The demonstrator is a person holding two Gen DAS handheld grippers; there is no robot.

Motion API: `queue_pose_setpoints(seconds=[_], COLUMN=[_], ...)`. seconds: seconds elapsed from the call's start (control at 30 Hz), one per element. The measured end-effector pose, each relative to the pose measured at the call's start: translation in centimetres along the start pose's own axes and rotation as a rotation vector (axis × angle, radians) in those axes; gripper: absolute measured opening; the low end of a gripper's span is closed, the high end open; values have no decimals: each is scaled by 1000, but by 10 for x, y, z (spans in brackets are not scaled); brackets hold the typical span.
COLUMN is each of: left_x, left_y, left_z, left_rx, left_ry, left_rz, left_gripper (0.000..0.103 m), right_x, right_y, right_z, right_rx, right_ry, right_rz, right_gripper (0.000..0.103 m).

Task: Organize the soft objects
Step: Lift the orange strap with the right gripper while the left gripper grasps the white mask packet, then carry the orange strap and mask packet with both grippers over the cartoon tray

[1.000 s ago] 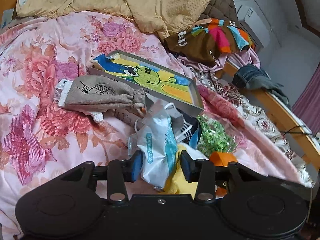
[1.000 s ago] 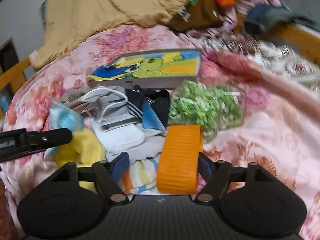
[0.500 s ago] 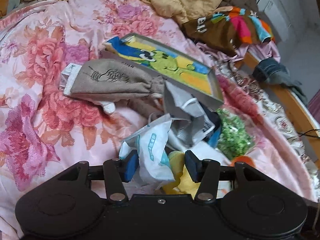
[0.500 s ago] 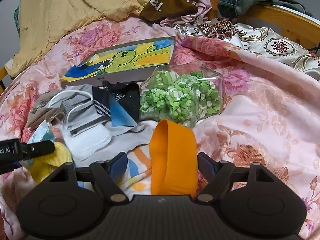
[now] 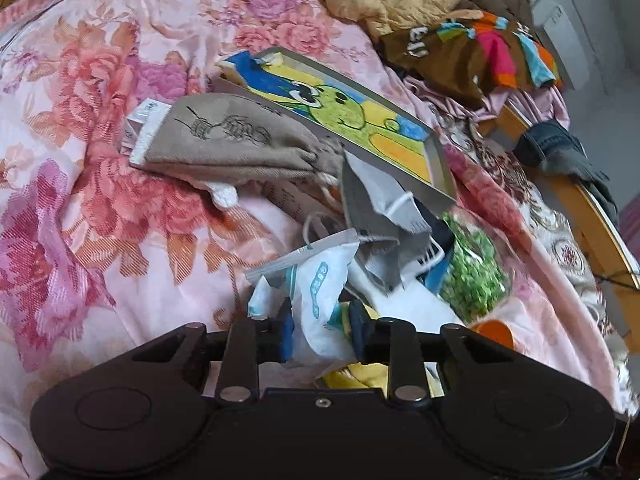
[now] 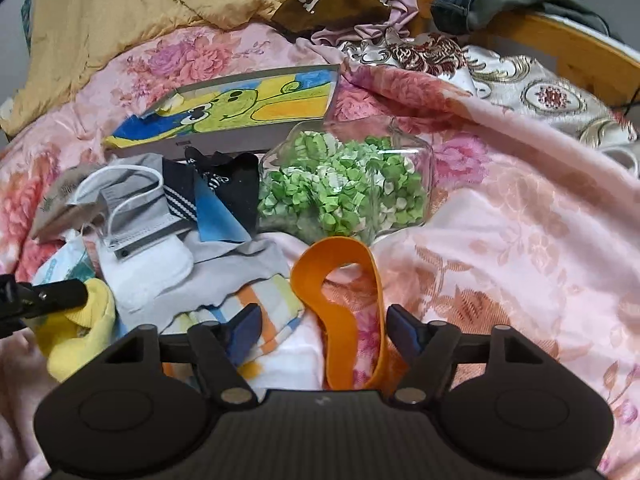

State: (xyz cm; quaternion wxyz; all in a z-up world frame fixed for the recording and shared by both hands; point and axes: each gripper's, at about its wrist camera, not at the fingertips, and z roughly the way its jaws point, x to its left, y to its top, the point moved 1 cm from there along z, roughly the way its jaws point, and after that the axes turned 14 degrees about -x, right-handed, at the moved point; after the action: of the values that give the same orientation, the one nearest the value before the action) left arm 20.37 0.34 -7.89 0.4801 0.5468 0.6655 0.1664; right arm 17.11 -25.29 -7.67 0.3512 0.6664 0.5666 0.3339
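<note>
On the bed, over a pink flowered quilt (image 5: 100, 208), lies a heap of soft things. The left gripper (image 5: 322, 326) has its jaws narrow, and they have just been closing; between them is a white and blue plastic packet (image 5: 320, 288), and the blue pads touch its sides. Under the packet lies a yellow cloth (image 6: 80, 328). Farther back there is a beige pouch (image 5: 228, 144), a grey face mask (image 5: 376, 216) and a picture box (image 5: 340, 108) with a green cartoon on it. The right gripper (image 6: 322, 330) has its jaws rather wide, and they too have just been closing a little. An orange band (image 6: 340, 280) stands as a loop between them, near the right pad, but I cannot tell if the pad touches it. Just behind the band is a clear bag of green pieces (image 6: 344, 192). A striped cloth (image 6: 260, 304) lies at the left pad.
</note>
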Motion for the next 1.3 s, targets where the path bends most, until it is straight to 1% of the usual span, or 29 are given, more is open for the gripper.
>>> queue_pose_setpoints(seconds=[0.13,0.23,0.33,0.4,0.43,0.53,0.6,0.63,0.67,0.7,0.9,1.17,1.3], left_x=[-6,-12,-21,-26,-28,-34,-36,-37,-37,-38,-46,-56,-62], left_y=[-7,-11,-16,-20,-22,-26,-27,-28,-28,-28,-30,-27,-27], left_z=[-5,-11,-16,-18,-20,-22,-22,-23,-23,-24,-36,-51,-58], left_rx=[-7,-12,-8,-1,-1,-2,0,0,-4,-9,-60,-110,-144], left_ry=[-20,-63,-100,-117,-127,-145,-152,-156,-158,-159,-156,-170,-164], left_rz=[1,-10,-4,-3,2,10,12,12,13,15,52,70,115], left_gripper=[25,25,24,24,21,21,21,21,21,21,21,21,21], right_x=[-5,-12,-16,-20,-22,-20,-17,-17,-16,-16,-11,-8,-7], right_y=[0,0,-2,-3,-3,-5,-6,-6,-6,-5,0,7,9], right_z=[3,3,1,1,1,6,8,8,7,6,-5,-20,-29], right_rx=[4,8,21,26,28,52,53,51,48,40,-37,-115,-157], right_ry=[-13,-19,-37,-74,-84,-79,-76,-77,-74,-67,2,68,105], right_rz=[25,63,76,74,77,68,51,46,46,49,47,64,78], right_gripper=[62,59,56,46,46,39,30,28,24,21,13,9,9])
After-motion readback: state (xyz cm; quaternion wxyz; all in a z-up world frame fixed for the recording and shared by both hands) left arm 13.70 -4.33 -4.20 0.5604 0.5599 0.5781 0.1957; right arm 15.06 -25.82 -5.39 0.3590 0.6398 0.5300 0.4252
